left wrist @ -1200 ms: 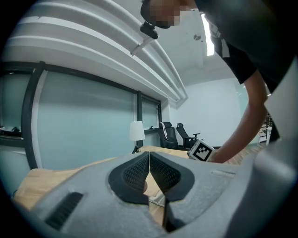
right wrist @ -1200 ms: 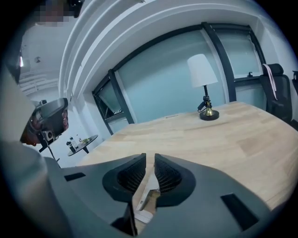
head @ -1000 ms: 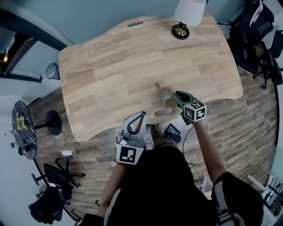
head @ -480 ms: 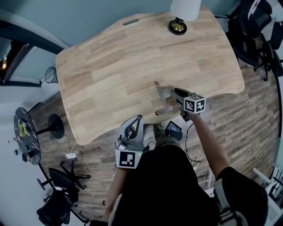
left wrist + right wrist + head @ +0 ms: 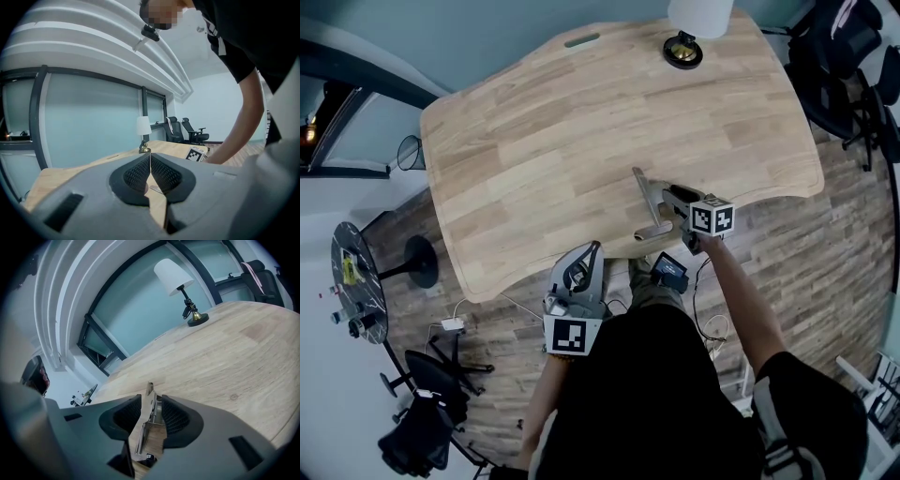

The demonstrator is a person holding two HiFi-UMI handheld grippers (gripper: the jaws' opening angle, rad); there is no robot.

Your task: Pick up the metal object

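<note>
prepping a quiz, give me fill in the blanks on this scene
1. The metal object rests on the wooden ____.
2. The jaws of the left gripper are ____.
3. A white-shaded ____ stands at the far edge of the table.
4. The metal object is between the ____ gripper's jaws.
Missing: table; shut; lamp; right.
The right gripper has just been opening its jaws.

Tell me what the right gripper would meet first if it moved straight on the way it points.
The right gripper would meet the metal object: it already stands between the jaws, which have just been opening. Beyond it, probably the wooden table.
</note>
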